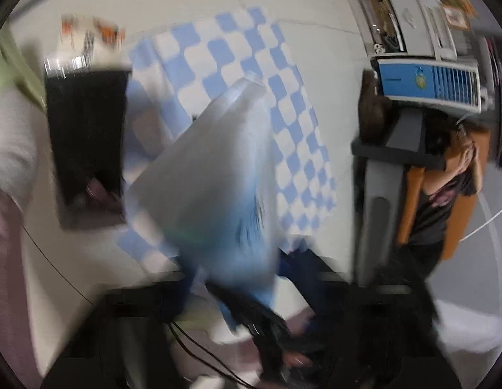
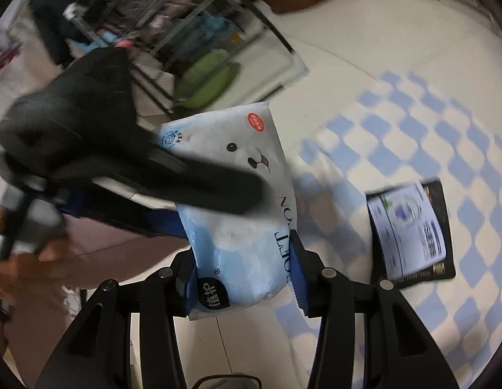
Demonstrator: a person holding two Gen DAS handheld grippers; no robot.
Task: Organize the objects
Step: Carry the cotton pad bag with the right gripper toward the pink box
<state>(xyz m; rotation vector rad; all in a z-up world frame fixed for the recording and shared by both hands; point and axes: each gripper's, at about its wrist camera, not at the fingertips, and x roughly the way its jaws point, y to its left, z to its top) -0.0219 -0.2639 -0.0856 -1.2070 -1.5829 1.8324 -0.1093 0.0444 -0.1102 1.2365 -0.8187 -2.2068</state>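
Right gripper [image 2: 244, 275]: black frame, silver screws, blue pads [image 2: 298, 278]. Left gripper [image 2: 173, 175]: black, blurred. Hand [image 2: 27, 265]: bare skin.

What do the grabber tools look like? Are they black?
Yes, mostly black. The right tool has chunky black plastic arms with round silver bolts and blue ridged pads on its fingers. The left tool is black too, and thin black cables run near it.
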